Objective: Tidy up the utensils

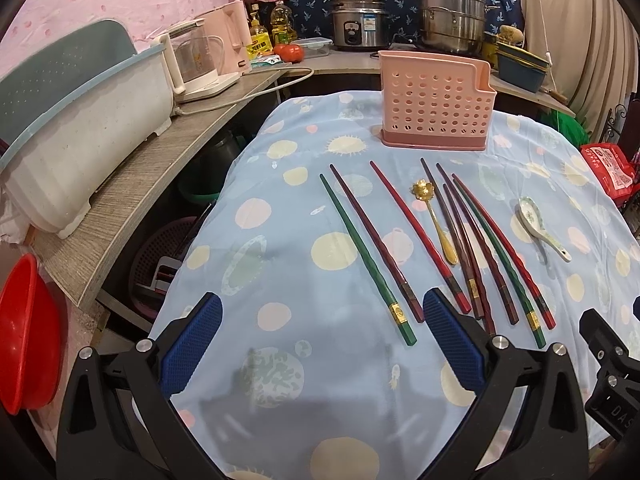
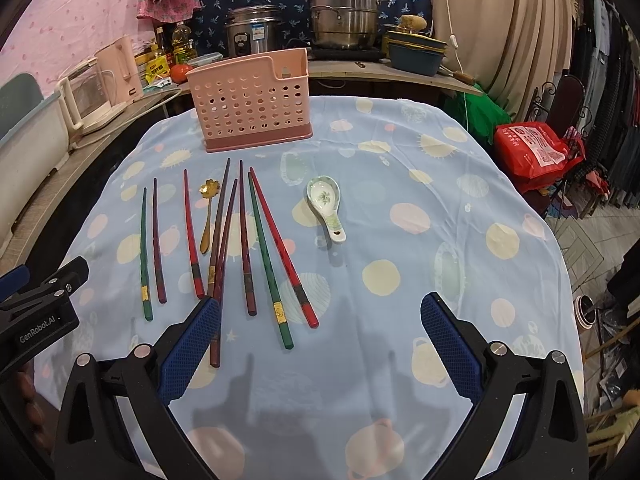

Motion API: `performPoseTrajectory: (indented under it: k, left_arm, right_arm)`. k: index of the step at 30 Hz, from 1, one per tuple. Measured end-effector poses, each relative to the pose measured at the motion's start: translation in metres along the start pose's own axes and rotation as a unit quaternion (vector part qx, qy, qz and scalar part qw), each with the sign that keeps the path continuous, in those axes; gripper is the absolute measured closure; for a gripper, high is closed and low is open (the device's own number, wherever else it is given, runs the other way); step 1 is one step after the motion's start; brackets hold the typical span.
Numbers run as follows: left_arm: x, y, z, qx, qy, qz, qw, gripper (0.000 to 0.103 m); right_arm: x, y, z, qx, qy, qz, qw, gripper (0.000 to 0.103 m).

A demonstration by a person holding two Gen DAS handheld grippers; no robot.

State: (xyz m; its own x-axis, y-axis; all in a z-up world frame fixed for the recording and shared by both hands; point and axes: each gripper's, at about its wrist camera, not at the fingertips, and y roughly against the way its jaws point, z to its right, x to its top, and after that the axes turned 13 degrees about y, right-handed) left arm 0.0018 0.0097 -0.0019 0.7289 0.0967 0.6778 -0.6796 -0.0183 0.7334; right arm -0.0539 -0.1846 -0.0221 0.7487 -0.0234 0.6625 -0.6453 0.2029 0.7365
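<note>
Several red, green and dark maroon chopsticks [image 1: 448, 236] lie side by side on the blue patterned tablecloth [image 1: 280, 216], also in the right wrist view [image 2: 244, 240]. A gold spoon [image 1: 434, 220] [image 2: 208, 212] lies among them. A white ceramic spoon [image 1: 538, 226] [image 2: 326, 204] lies to their right. A pink perforated utensil holder [image 1: 434, 100] [image 2: 252, 102] stands upright behind them. My left gripper [image 1: 322, 314] is open and empty above the near chopstick ends. My right gripper [image 2: 320, 314] is open and empty, near the chopstick ends.
A white dish rack [image 1: 80, 128], glass kettle [image 1: 192, 60] and pink appliance sit on the shelf at left. A rice cooker [image 1: 358, 24] and steel steamer pot [image 1: 452, 12] stand behind. A red basin [image 1: 24, 332] is low left. A red bag [image 2: 534, 152] sits right.
</note>
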Motion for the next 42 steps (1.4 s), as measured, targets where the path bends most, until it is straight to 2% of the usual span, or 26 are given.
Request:
performPoseTrajectory:
  k: [42]
  left_arm:
    - [0.0047, -0.0001, -0.0050, 0.003, -0.002, 0.003, 1.0000, 0.007]
  right_arm:
    - [0.0008, -0.0002, 0.0028, 0.000, -0.002, -0.001, 1.000, 0.007]
